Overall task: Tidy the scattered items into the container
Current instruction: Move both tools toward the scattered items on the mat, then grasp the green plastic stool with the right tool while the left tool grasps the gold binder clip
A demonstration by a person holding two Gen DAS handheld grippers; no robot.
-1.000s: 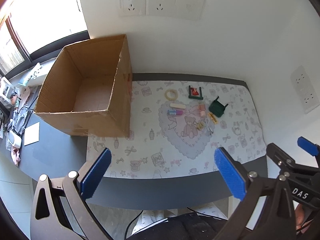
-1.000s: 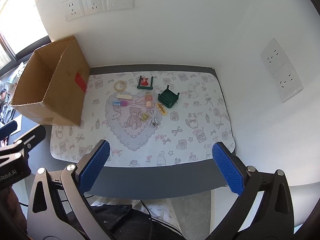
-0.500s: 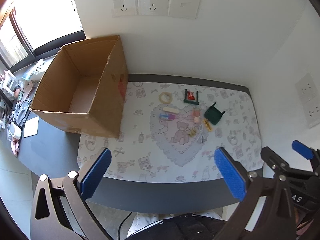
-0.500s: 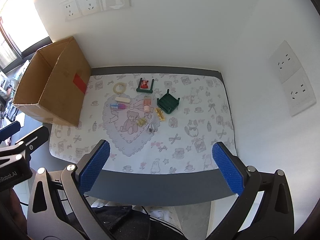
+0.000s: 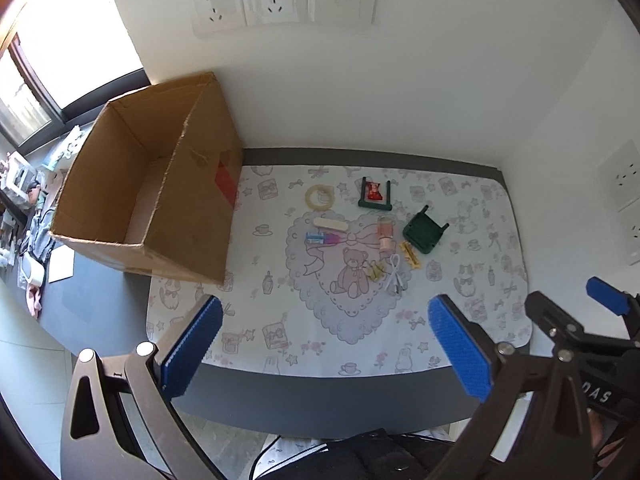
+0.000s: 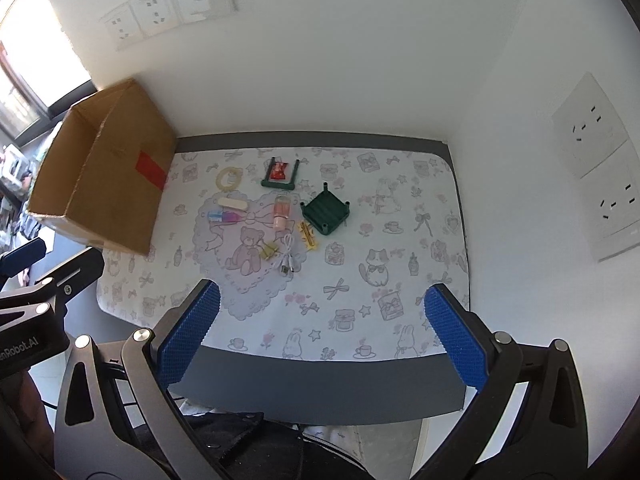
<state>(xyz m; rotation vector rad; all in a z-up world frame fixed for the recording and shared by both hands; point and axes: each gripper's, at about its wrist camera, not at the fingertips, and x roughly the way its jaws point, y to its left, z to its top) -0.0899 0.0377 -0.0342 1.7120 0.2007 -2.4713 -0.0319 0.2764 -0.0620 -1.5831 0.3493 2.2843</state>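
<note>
An open cardboard box (image 5: 160, 196) (image 6: 100, 184) stands at the left end of a patterned mat (image 5: 480, 280) (image 6: 400, 240). Small items lie scattered mid-mat: a tape ring (image 5: 319, 197) (image 6: 229, 178), a green frame with a red packet (image 5: 375, 196) (image 6: 280, 178), a green square stand (image 5: 423, 232) (image 6: 326, 210), a pink bottle (image 5: 386, 234) (image 6: 281, 212), a beige stick (image 5: 330, 224), a white cable (image 5: 394, 280) (image 6: 289, 260). My left gripper (image 5: 326, 350) and right gripper (image 6: 320, 338) both hover open above the table's near edge, holding nothing.
White walls with sockets (image 5: 248, 4) close in the back and right side. Clutter (image 5: 24, 184) sits on the dark desk left of the box, under a window. A dark garment (image 6: 240, 440) lies below the table's front edge.
Both grippers have risen and pulled back a little; the table looks smaller and more of the back wall shows. Jaws stay open; nothing on the mat has moved.
</note>
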